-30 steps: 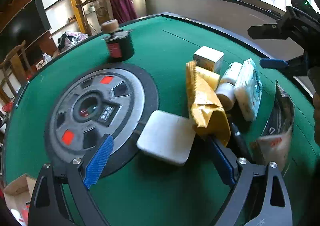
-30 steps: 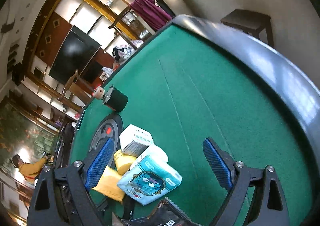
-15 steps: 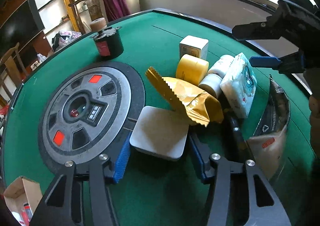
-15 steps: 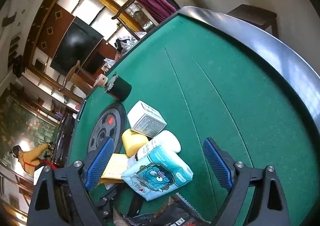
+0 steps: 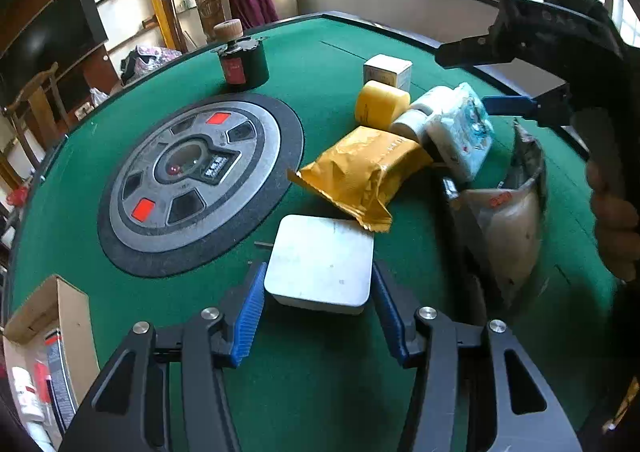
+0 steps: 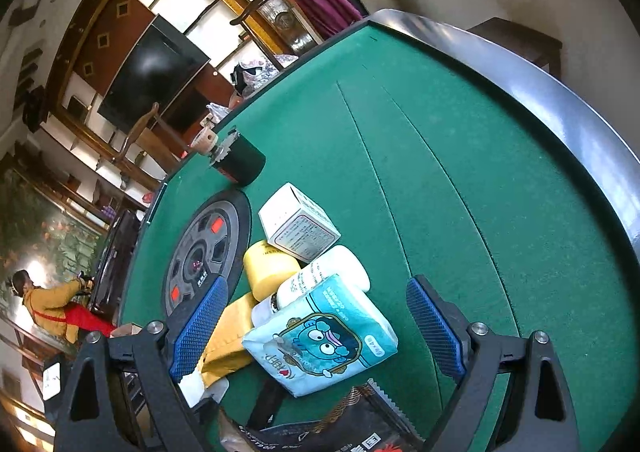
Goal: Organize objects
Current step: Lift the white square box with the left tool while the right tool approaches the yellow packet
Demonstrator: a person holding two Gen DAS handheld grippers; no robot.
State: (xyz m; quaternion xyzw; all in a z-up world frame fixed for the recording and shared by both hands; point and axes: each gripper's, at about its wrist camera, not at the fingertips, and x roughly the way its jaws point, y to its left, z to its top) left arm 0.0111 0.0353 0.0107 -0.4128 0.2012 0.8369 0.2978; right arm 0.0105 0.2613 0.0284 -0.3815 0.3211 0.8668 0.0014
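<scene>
Left gripper [image 5: 318, 306]: its 2 blue pads sit against the 2 side edges of the white square box [image 5: 320, 263], clamped on it; the box's bottom is not clear enough to say whether it rests on the felt.
Right gripper [image 6: 316, 328]: spread wide and holding nothing, above the tissue pack [image 6: 320, 336]; in the left wrist view it shows at the upper right, in a hand.
White square box: near edge of the green table [image 5: 328, 52], just beside the grey round centre panel [image 5: 196, 172].
Yellow pouch [image 5: 362, 172]: lying on the felt, its crimped end over the far edge of the white square box.
Yellow cylinder [image 5: 380, 104]: on its side behind the pouch, touching the white bottle [image 5: 420, 112].
Tissue pack: leaning against the white bottle, cartoon face showing in the right wrist view.
Small white carton [image 5: 387, 70]: behind the yellow cylinder, close to it.
Dark jar [image 5: 242, 62]: stands apart at the far side of the centre panel.
Clear bag [image 5: 504, 228]: crumpled at the right of the white square box.
Cardboard box [image 5: 44, 336]: off the table at the lower left.
</scene>
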